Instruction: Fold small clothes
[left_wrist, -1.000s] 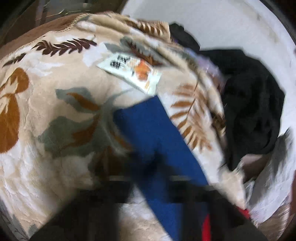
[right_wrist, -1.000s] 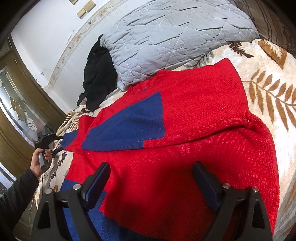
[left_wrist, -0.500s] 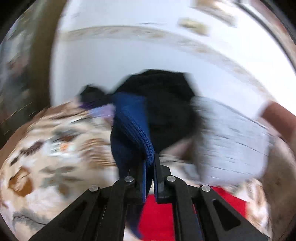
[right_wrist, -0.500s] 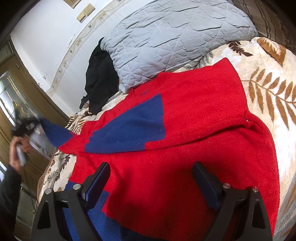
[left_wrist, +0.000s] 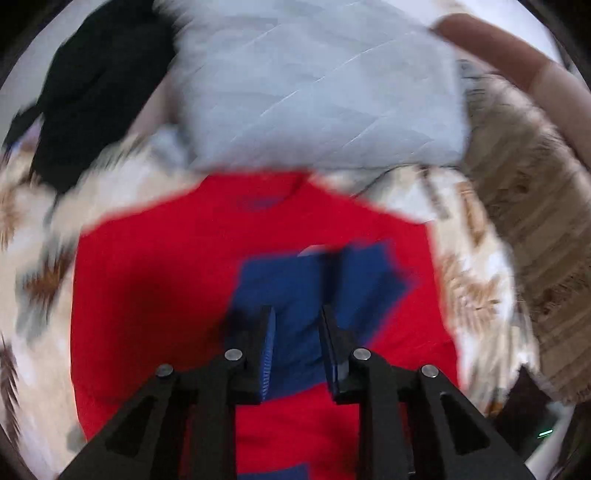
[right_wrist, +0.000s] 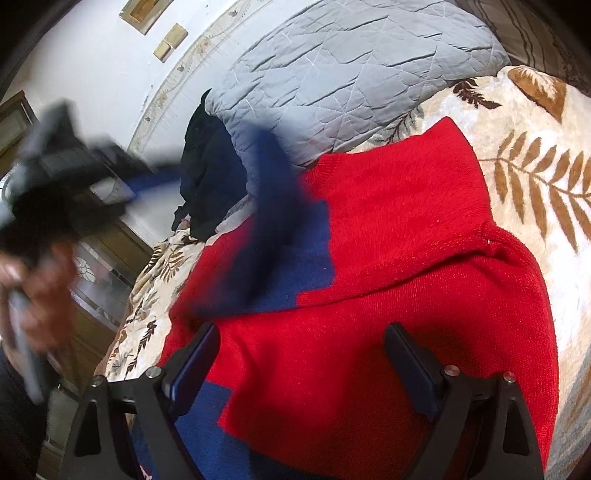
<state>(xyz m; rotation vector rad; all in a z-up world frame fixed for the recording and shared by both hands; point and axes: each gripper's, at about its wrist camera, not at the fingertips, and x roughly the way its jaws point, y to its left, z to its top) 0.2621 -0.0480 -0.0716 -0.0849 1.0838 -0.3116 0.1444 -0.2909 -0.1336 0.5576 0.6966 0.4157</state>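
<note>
A red sweater (right_wrist: 399, 266) with blue sleeve ends lies on the leaf-patterned blanket (right_wrist: 535, 155); it also shows in the left wrist view (left_wrist: 147, 280). One sleeve (right_wrist: 317, 254) is folded across the chest. My left gripper (left_wrist: 297, 325) is above the chest, jaws slightly apart, with the blue sleeve (left_wrist: 295, 295) lying between and beyond them; the frame is blurred. In the right wrist view the left gripper (right_wrist: 74, 177) is a blur with the blue sleeve (right_wrist: 273, 192) trailing from it. My right gripper (right_wrist: 299, 354) is wide open over the sweater's lower body.
A grey quilted pillow (right_wrist: 351, 74) lies at the head of the bed, also in the left wrist view (left_wrist: 314, 92). A black garment (right_wrist: 203, 177) is heaped beside it against the white wall. Wooden furniture (right_wrist: 110, 251) stands left of the bed.
My left gripper took the blue sleeve end off the blanket, lifted it and swung it over the sweater's chest; its jaws have since parted a little. The right gripper has stayed still.
</note>
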